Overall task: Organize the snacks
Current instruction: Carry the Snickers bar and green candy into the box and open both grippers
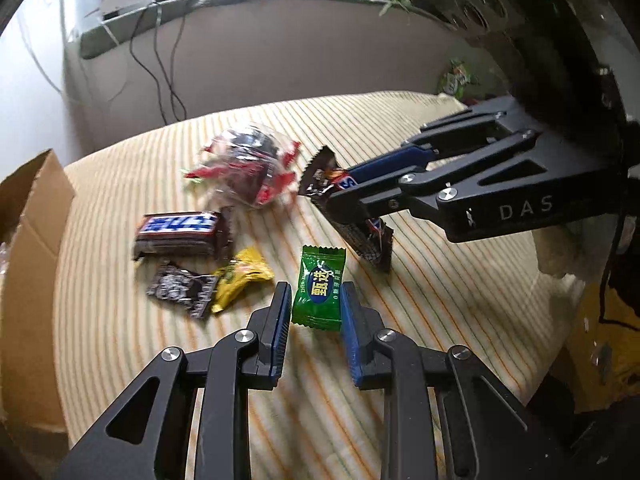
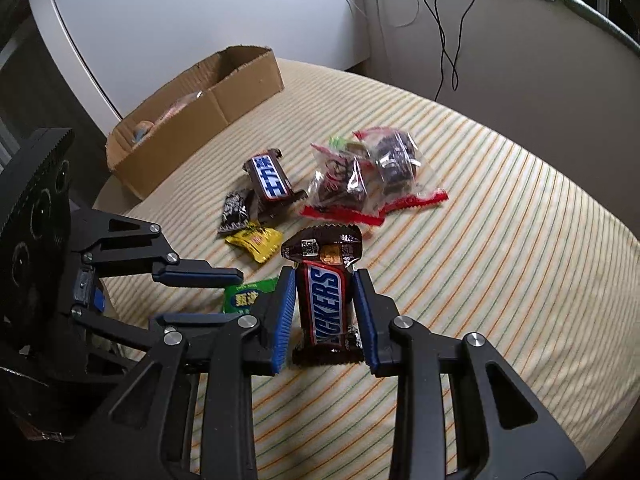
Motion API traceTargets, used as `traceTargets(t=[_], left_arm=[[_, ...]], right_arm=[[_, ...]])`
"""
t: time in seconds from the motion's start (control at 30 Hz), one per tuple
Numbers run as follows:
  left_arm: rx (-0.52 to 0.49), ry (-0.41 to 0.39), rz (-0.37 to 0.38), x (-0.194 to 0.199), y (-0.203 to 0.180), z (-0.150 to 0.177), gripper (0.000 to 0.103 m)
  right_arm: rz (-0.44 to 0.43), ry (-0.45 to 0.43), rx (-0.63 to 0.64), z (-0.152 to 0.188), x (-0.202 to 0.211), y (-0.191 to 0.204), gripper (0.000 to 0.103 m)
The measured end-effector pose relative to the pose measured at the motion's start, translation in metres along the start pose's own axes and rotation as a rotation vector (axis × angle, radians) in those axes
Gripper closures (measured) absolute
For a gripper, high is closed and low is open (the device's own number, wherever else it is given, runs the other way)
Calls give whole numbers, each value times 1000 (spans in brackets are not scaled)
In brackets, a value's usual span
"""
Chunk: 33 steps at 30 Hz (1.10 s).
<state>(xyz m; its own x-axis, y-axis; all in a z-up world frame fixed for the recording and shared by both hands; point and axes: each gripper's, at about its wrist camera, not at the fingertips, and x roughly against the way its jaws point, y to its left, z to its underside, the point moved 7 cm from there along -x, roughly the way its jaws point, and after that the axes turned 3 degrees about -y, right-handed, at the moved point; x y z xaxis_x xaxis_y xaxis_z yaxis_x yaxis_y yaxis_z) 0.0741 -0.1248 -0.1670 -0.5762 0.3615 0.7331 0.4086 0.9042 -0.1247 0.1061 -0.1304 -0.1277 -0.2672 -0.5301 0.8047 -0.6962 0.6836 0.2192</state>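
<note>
While most of the snacks lay loose on the striped cloth of the desk (image 2: pixel 500 240), the sorting looked to be at an early stage. The cardboard box (image 2: pixel 240 88) stood open at the desk's far edge, well apart from the pile. Something pale and pinkish showed inside it, too blurred to name or count.

The right tool (image 2: pixel 324 276) was clenched on a Snickers bar (image 2: pixel 324 304), its blue pads pressing the two long sides. From the left wrist view the bar hung tilted, its lower end at or just above the cloth. The left tool (image 1: pixel 316 288) straddled a green candy (image 1: pixel 318 300), one pad on each side. Whether those pads actually pinched the wrapper or merely stood beside it could not be told.

Counted outside the box, there were seven snacks:
- two Snickers bars, one held and a second bar (image 2: pixel 272 182) lying near the box
- one green candy
- one yellow candy (image 1: pixel 240 276)
- one black-and-white wrapper (image 1: pixel 182 288), touching the yellow one
- two clear packets with red edges, one (image 2: pixel 340 180) just beside the other (image 2: pixel 396 160)

Judging by this, two items were being picked and five were untouched. If the box was the destination, all seven still had to reach it.
</note>
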Motion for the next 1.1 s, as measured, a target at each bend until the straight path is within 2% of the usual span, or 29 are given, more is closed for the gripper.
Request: traceTargets(t=[0.37, 0.77, 1.1], left_arm=[[71, -115, -61, 58, 45, -6, 80], [194, -199, -212, 117, 127, 6, 80], [243, -218, -305, 137, 174, 17, 80]], right_arm=[[6, -44, 20, -24, 3, 25, 73], [-27, -117, 87, -89, -4, 69, 73], [-52, -132, 161, -144, -34, 110, 73]])
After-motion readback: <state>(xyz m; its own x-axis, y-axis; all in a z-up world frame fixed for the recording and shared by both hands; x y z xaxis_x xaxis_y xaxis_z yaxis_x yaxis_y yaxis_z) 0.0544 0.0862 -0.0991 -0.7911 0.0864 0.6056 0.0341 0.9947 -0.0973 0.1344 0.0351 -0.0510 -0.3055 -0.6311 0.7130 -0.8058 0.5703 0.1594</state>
